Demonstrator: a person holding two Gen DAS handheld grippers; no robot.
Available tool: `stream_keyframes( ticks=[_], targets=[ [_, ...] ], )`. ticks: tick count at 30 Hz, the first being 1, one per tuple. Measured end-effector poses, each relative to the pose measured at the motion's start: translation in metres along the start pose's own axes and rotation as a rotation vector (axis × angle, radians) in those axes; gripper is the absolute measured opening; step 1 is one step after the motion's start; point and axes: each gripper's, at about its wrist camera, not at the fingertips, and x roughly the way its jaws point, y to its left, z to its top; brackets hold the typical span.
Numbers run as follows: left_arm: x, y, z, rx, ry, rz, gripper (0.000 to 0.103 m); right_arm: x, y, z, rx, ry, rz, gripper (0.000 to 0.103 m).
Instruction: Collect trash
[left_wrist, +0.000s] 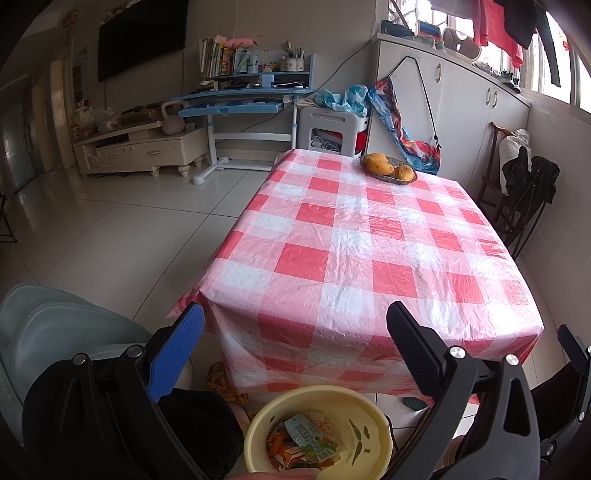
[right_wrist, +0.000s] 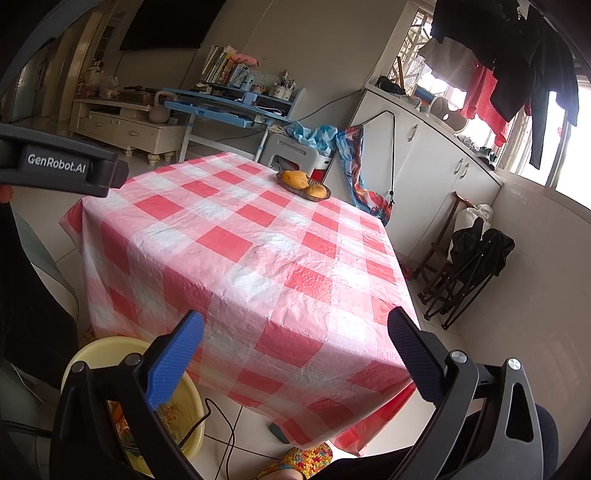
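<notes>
Hovering above the near edge of the surface (left_wrist: 369, 240), the left gripper (left_wrist: 295, 317) is holding its fingers (left_wrist: 177, 350) spread wide with nothing between them, and the right gripper (right_wrist: 295, 325) is doing the same over the near right corner. The trash (left_wrist: 303, 439), a heap of crumpled wrappers, is lying in the yellow basin (left_wrist: 369, 406), which is sitting low beneath the left fingers, seemingly on the person's lap, though the view there is cut off. Ahead of both pairs of fingers the checked cloth is showing nothing loose; only the fruit basket (left_wrist: 388, 168) is standing far beyond the fingertips at the back edge, so the collecting is probably close to finished. The main risk is coming from the basin: it is resting just below the left fingers, and a careless downward swing could be knocking its rim and tipping wrappers out onto the floor. A thin cable (right_wrist: 221, 432) is trailing across the tiles below the right fingers and could be snagging a foot or the basin if it is moved. The cloth's hanging edge could also catch a fingertip. Open room is lying forward over the surface and to the left of the left fingers, across bare floor; chairs (right_wrist: 465, 266) are crowding the far right.
</notes>
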Motion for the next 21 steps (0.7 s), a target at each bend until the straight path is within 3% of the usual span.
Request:
stream_keyframes(
  ticks=[21],
  targets=[
    [-0.0008, -0.0007, -0.0005, 0.005, -0.001, 0.0, 0.096, 0.0003, 0.0029, -0.0001, -0.004, 0.001, -0.001, 0.095]
  ],
)
